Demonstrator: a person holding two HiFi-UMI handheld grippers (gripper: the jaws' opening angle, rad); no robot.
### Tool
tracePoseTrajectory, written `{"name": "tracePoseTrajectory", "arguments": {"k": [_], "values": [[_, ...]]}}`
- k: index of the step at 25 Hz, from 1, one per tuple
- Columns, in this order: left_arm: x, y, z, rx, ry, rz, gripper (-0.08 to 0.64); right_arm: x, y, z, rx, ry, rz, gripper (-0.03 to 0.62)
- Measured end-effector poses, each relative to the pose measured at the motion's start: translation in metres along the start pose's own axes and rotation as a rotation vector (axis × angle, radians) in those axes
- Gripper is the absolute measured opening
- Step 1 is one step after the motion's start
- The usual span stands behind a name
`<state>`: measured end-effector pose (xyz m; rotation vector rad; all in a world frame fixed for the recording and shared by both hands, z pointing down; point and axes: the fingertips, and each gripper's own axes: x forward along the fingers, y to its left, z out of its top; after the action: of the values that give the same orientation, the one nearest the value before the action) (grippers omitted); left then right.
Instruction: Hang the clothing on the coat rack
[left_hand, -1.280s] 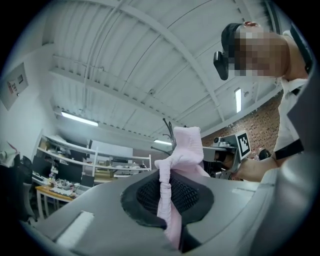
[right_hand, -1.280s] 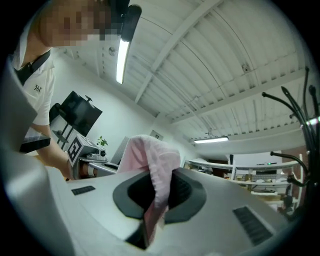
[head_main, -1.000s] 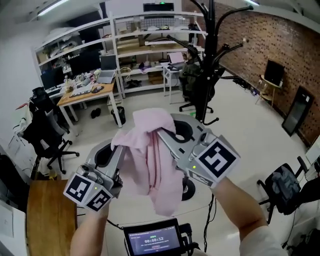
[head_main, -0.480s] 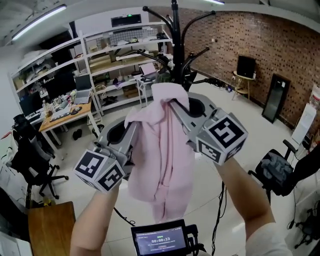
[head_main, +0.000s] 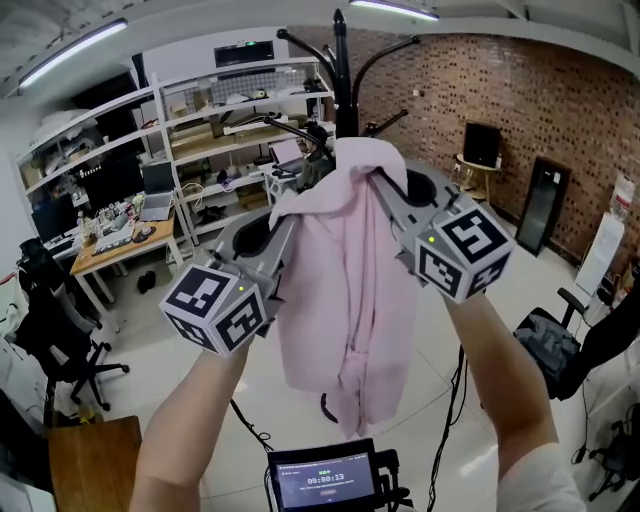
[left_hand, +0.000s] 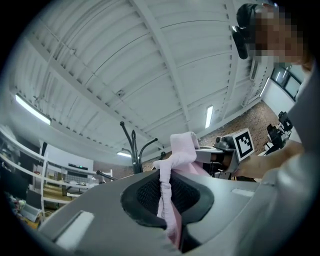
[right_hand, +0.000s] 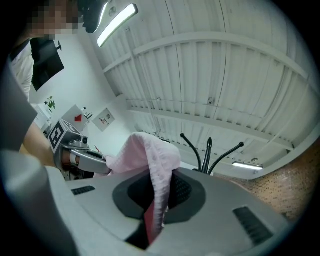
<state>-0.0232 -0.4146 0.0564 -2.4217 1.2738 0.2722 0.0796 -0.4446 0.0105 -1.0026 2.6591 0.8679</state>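
Brick covers the right-hand wall (head_main: 540, 90) of a workshop, white shelving (head_main: 225, 110) loaded with boxes runs along the back, and a wooden worktop (head_main: 110, 248) with laptops stands at the left near a black office chair (head_main: 55, 345). Straight ahead rises the black coat rack (head_main: 342, 60), its curved hooks spreading above and behind the raised pink garment (head_main: 350, 300), which hides the rack's lower pole from the head view. The left gripper (left_hand: 168, 200) is clamped on a bunched fold of the garment's upper edge, with cloth squeezed between its dark pads. The right gripper (right_hand: 159, 197) is likewise closed on another fold of that edge. Between the two the cloth humps up, and the rest hangs loose in front of the person's forearms. To the right a second chair (head_main: 545, 345) carries a grey bag, a dark screen (head_main: 483, 145) sits on a small stand by the brick, and a dark panel (head_main: 527, 205) leans against it. A small display (head_main: 322, 485) glows at the bottom edge, with black cable (head_main: 245, 425) trailing over the pale floor (head_main: 135, 320).
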Motion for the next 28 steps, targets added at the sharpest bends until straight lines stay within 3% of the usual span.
{"name": "tracePoseTrajectory", "arguments": {"k": [8, 19, 23, 28], "values": [[0.048, 0.014, 0.032, 0.051, -0.053, 0.031, 0.017, 0.019, -0.048, 0.024, -0.065, -0.042, 0.011, 0.029], [0.107, 0.051, 0.075, 0.137, -0.049, 0.125, 0.017, 0.063, -0.113, 0.046, -0.034, -0.050, 0.006, 0.029], [0.115, 0.073, 0.069, 0.079, -0.020, 0.172, 0.017, 0.085, -0.121, 0.033, 0.030, 0.023, 0.031, 0.029], [0.121, 0.082, 0.028, -0.004, 0.059, 0.173, 0.018, 0.105, -0.116, -0.011, 0.049, 0.177, 0.073, 0.029]]}}
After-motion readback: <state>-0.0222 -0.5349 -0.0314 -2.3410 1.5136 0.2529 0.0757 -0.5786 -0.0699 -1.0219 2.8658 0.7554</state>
